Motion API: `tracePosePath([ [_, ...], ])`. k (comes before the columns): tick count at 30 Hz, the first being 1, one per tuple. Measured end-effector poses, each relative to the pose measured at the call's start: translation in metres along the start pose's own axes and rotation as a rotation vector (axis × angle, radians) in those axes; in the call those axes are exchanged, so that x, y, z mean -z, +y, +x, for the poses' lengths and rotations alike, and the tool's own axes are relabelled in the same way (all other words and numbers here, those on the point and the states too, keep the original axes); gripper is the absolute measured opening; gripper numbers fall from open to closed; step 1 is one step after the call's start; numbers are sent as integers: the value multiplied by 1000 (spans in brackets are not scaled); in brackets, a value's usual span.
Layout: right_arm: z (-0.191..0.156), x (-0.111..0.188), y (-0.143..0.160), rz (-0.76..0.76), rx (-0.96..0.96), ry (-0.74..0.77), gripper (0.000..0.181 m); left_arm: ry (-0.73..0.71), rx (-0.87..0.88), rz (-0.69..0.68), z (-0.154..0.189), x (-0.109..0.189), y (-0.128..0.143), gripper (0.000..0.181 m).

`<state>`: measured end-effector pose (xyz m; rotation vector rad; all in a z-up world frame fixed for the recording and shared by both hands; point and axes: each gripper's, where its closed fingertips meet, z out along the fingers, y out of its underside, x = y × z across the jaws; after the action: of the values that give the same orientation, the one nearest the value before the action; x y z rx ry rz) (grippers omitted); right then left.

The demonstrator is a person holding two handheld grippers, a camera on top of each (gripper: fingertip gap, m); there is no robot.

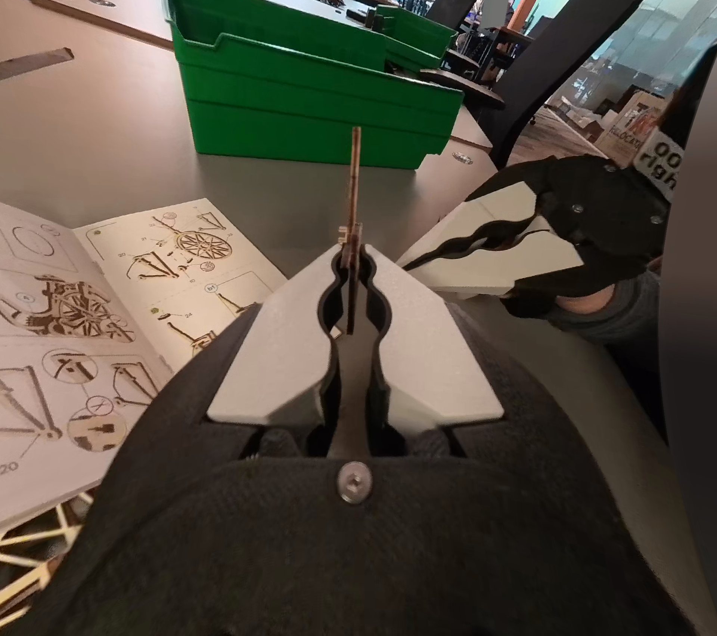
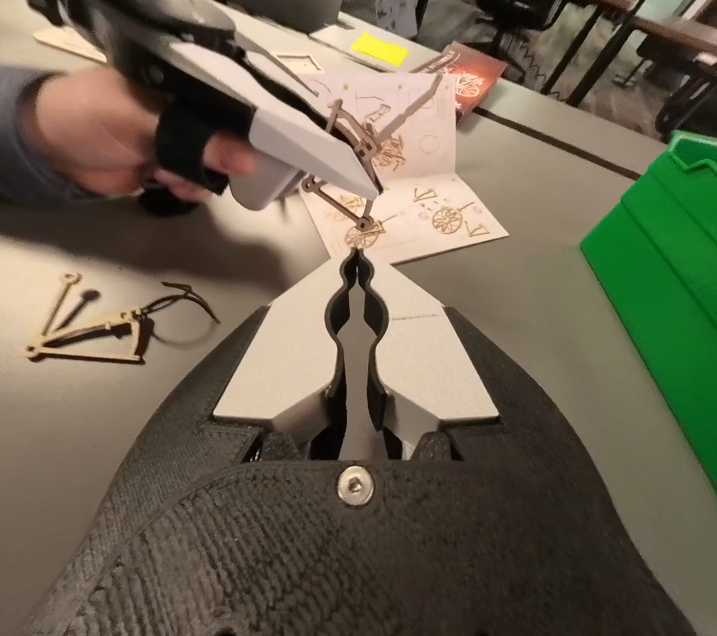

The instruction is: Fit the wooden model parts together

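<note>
Between the left gripper's (image 1: 352,248) clamped fingers, a thin wooden frame part (image 1: 354,190) stands edge-on above the open instruction booklet (image 1: 116,291); the right gripper (image 2: 356,255), fingers together and empty, hovers beside it; another wooden assembly (image 2: 89,334) lies on the table (image 2: 504,306) near green bins (image 1: 310,105).

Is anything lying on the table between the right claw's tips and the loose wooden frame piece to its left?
Nothing: in the right wrist view, only bare grey table separates the right claw from the loose wooden frame piece.

Open-plan office: desks (image 1: 116,112), mesh chairs (image 1: 574,54) (glass partitions behind).
</note>
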<state>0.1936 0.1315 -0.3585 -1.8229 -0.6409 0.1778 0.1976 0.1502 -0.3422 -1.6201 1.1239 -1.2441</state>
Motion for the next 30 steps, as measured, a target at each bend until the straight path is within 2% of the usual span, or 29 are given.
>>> tracePosePath([
  [3, 0, -1, 1, -5, -37, -33, 0, 0, -25, 14, 3, 0, -2, 3],
  [6, 2, 1, 19, -129, 20, -78, 0, -3, -34, 15, 3, 0, -2, 3],
  [11, -24, 23, 35, -238, -31, -379, 9, 12, -20, 9, 4, 0, -1, 3],
  [17, -35, 17, 53, -348, -66, -321, 9, 15, -27, 2, 5, -1, 0, 3],
  [22, -34, 12, 54, -363, -27, -239, 6, 20, -29, -4, 6, -1, 1, 3],
  [30, -33, 9, 53, -358, -12, -212, 0, 18, -23, -9, 5, -2, 2, 3],
])
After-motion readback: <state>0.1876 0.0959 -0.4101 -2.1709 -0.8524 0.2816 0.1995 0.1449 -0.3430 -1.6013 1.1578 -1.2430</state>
